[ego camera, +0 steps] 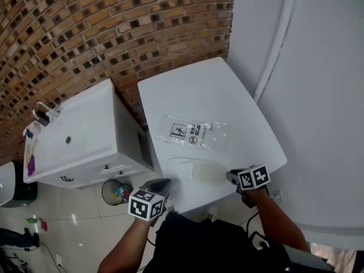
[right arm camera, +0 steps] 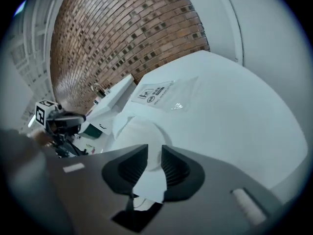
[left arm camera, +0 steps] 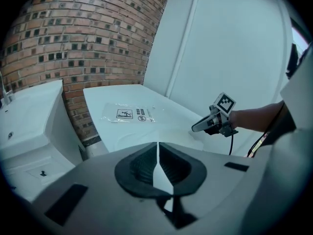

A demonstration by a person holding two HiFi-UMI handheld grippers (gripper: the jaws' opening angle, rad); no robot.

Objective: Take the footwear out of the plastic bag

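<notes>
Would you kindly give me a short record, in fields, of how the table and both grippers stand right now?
surface: white table
plastic bag: clear, printed, lying flat mid-table, looks empty
white footwear: on the table, outside the bag, toward the near edge
left gripper: jaws together, nothing between, at the table's near-left corner
right gripper: jaws apart, at the footwear's right end
beside table: sink cabinet; bin on the floor

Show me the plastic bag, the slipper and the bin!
plastic bag (ego camera: 195,133), head view, printed middle.
slipper (ego camera: 183,168), head view, white upper.
bin (ego camera: 116,193), head view, open top.
</notes>
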